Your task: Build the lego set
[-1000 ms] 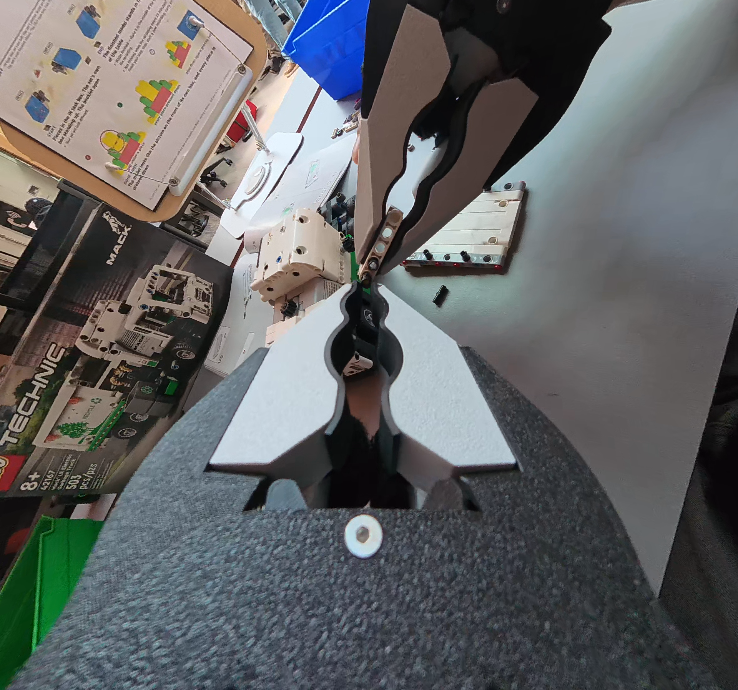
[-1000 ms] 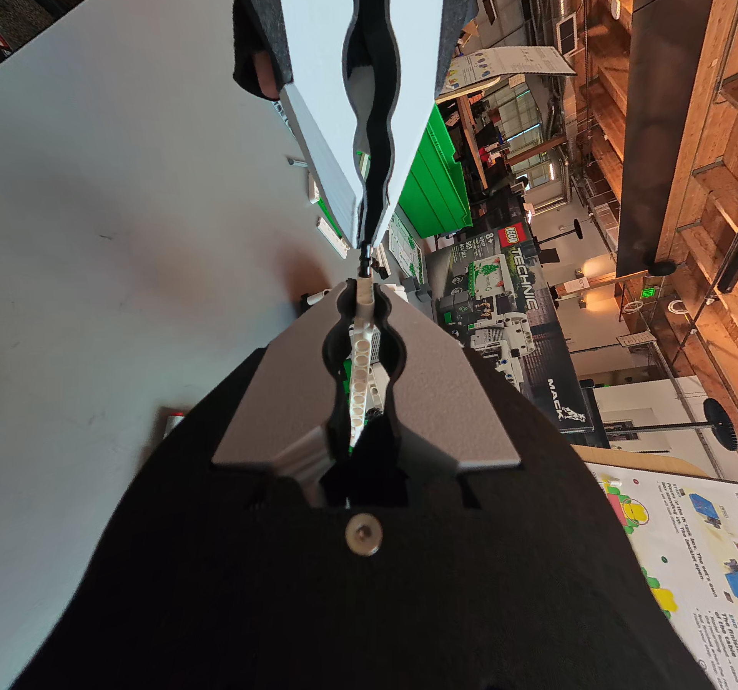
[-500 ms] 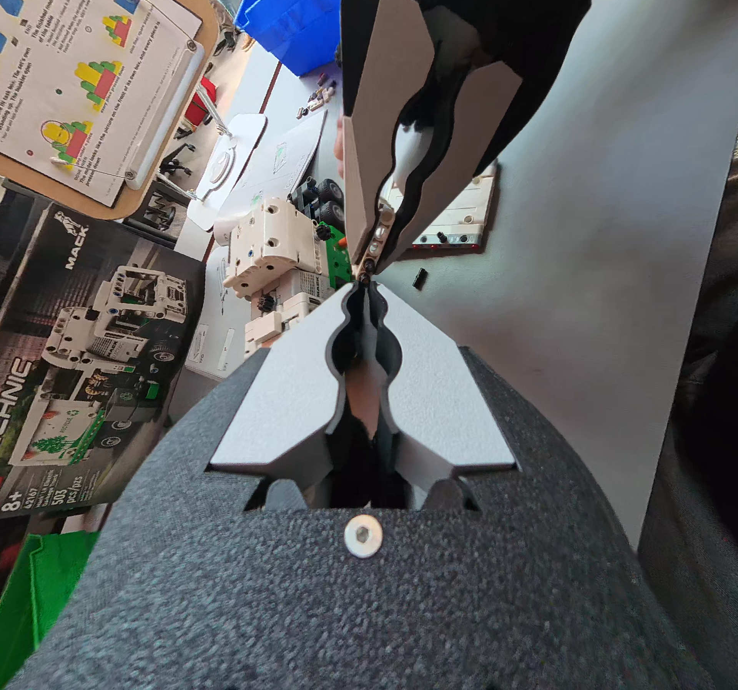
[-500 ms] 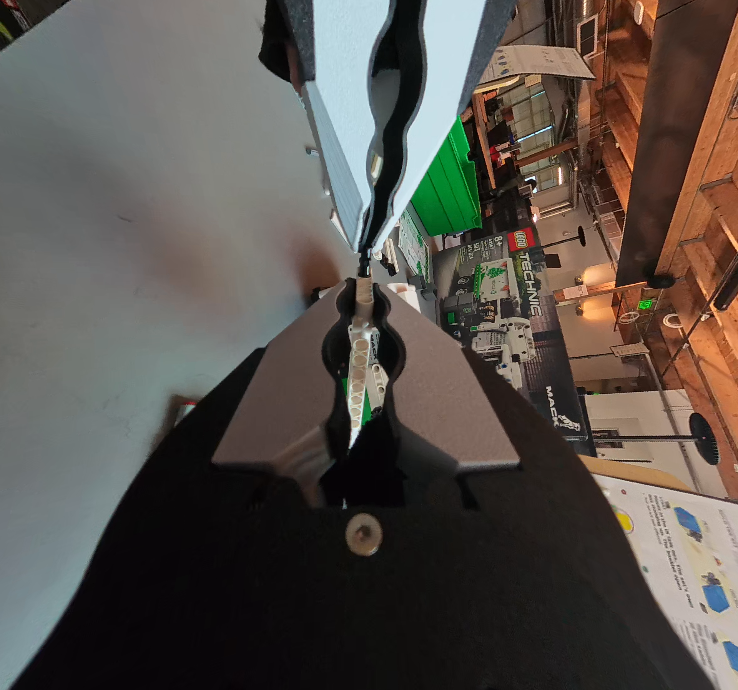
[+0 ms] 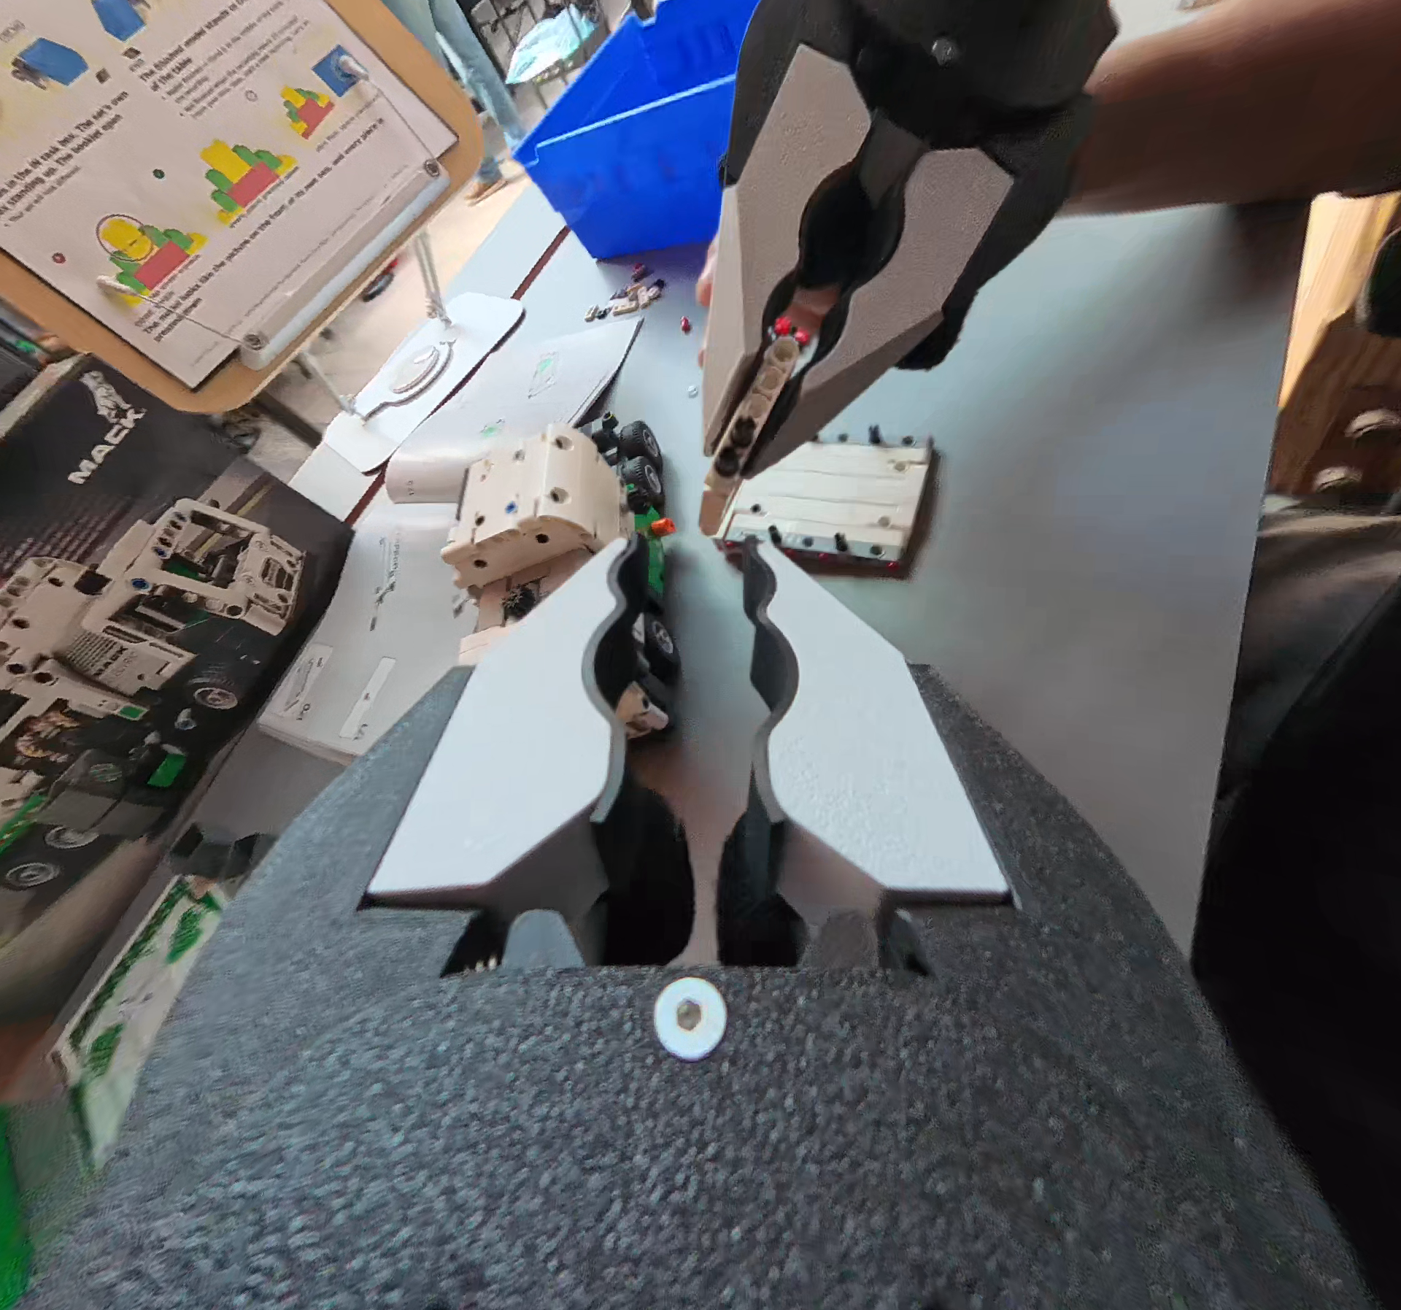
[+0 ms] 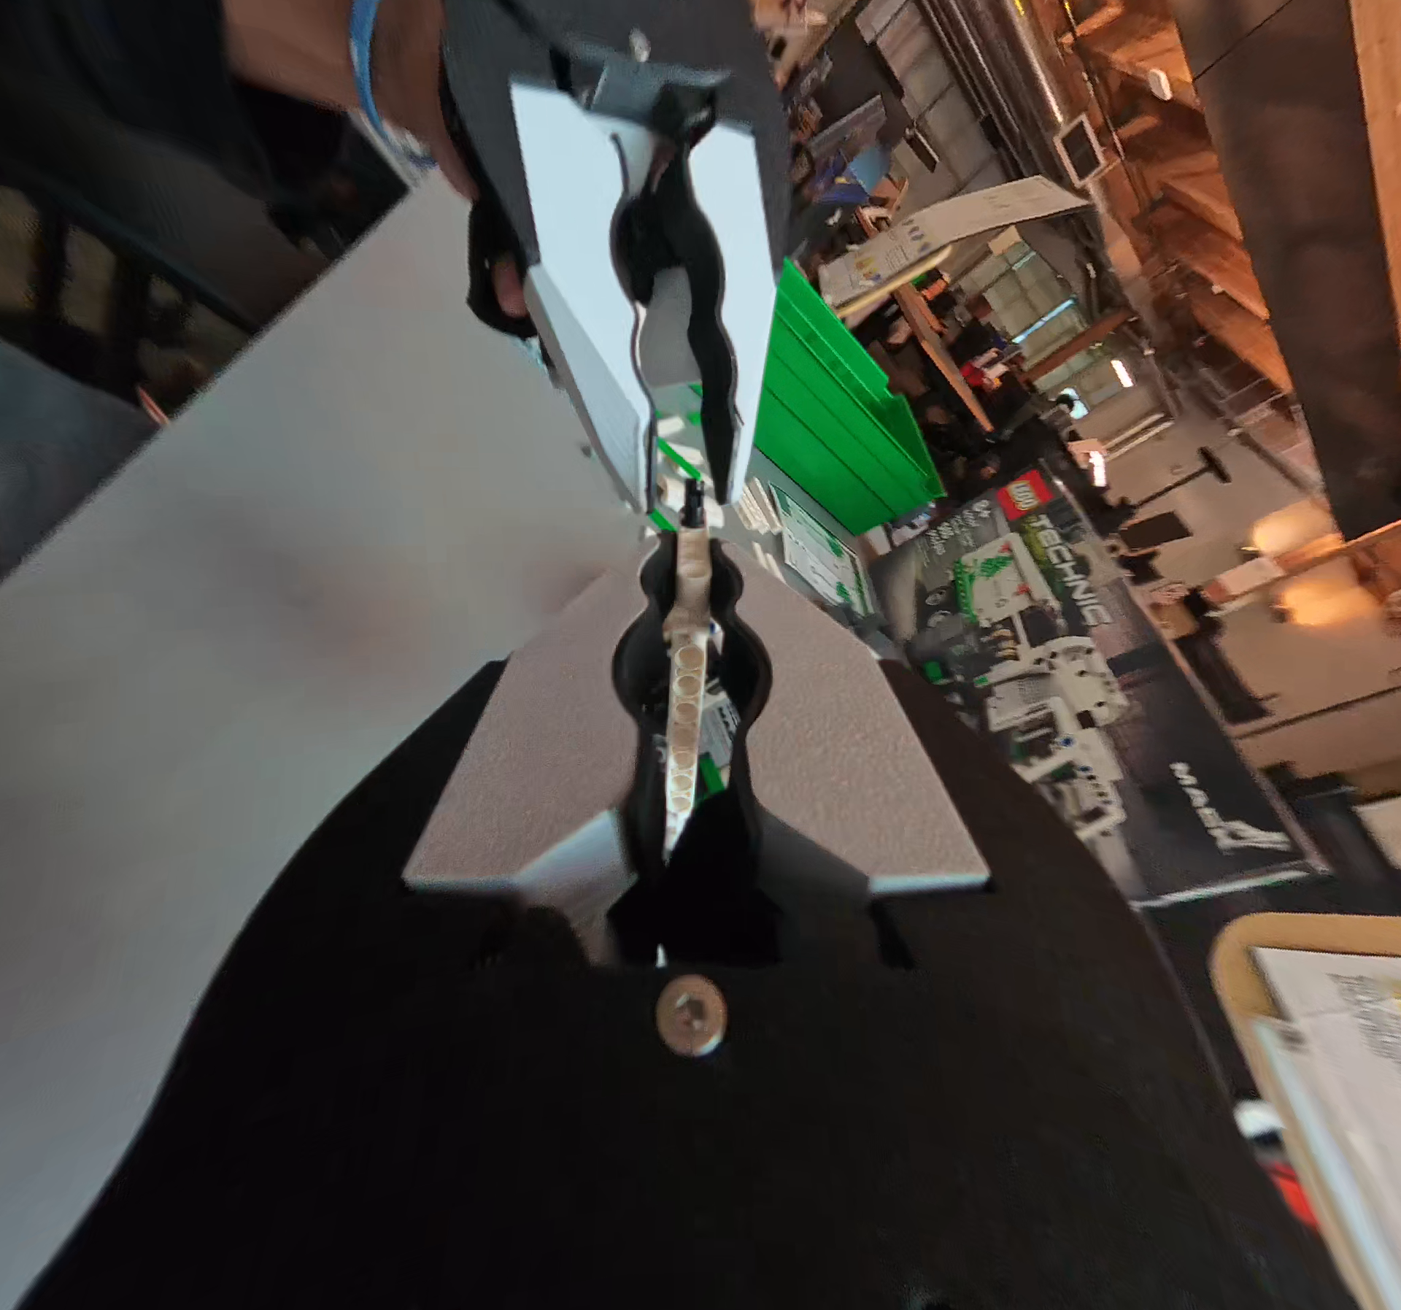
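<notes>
The left hand-held gripper [image 5: 686, 553] stands released, its two grey fingers apart with bare grey surface [image 5: 1061, 515] showing between them. Just beyond its tips hangs the right hand-held gripper [image 5: 728, 470], clenched on a long cream plastic beam with a row of round holes [image 6: 686, 674]; a small black pin [image 6: 691, 511] sticks out of the beam's far end, though blur makes its seating unclear. On the surface near the left gripper lie a cream and green toy truck with black wheels [image 5: 546, 508] and a flat cream slatted panel [image 5: 830, 508]. A blue plastic bin [image 5: 644, 159] stands farther back.
</notes>
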